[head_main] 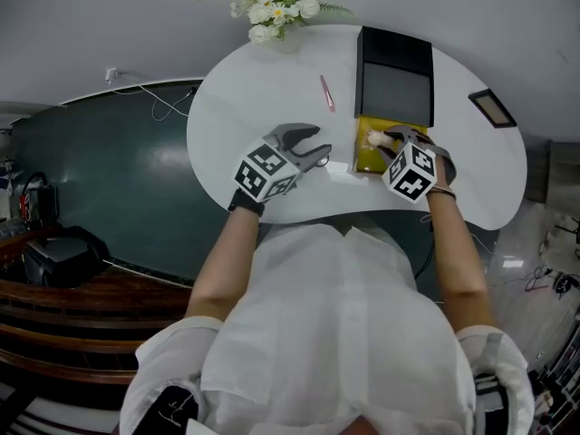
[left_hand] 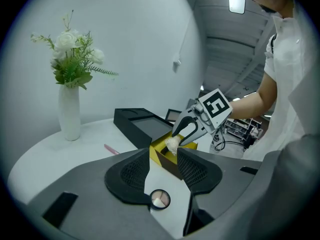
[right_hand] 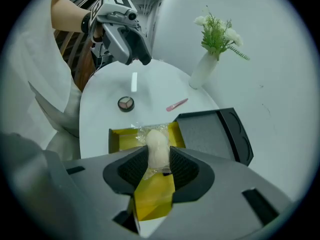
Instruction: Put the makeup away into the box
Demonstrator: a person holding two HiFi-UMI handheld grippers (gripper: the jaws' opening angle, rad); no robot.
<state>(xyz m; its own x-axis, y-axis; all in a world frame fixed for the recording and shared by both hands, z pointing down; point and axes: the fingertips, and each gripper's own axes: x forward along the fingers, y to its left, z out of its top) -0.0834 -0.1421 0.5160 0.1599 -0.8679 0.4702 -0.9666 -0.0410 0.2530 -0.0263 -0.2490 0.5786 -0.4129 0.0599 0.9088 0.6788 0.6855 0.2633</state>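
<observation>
The box (head_main: 366,157) has a yellow inside and stands on the white table (head_main: 245,98), its black lid (head_main: 396,75) folded back. My right gripper (head_main: 391,140) hovers over the box, shut on a whitish makeup sponge (right_hand: 156,144) in clear wrap; the yellow compartment (right_hand: 150,194) lies below its jaws. My left gripper (head_main: 322,148) is left of the box, open and empty. A small round eyeshadow compact (left_hand: 160,199) lies on the table under its jaws, untouched. A pink stick (head_main: 326,93) lies further back on the table.
A white vase of flowers (head_main: 272,7) stands at the table's far edge. A small dark framed object (head_main: 492,107) lies at the far right. The person's white shirt fills the near side. The table's curved front edge runs just below both grippers.
</observation>
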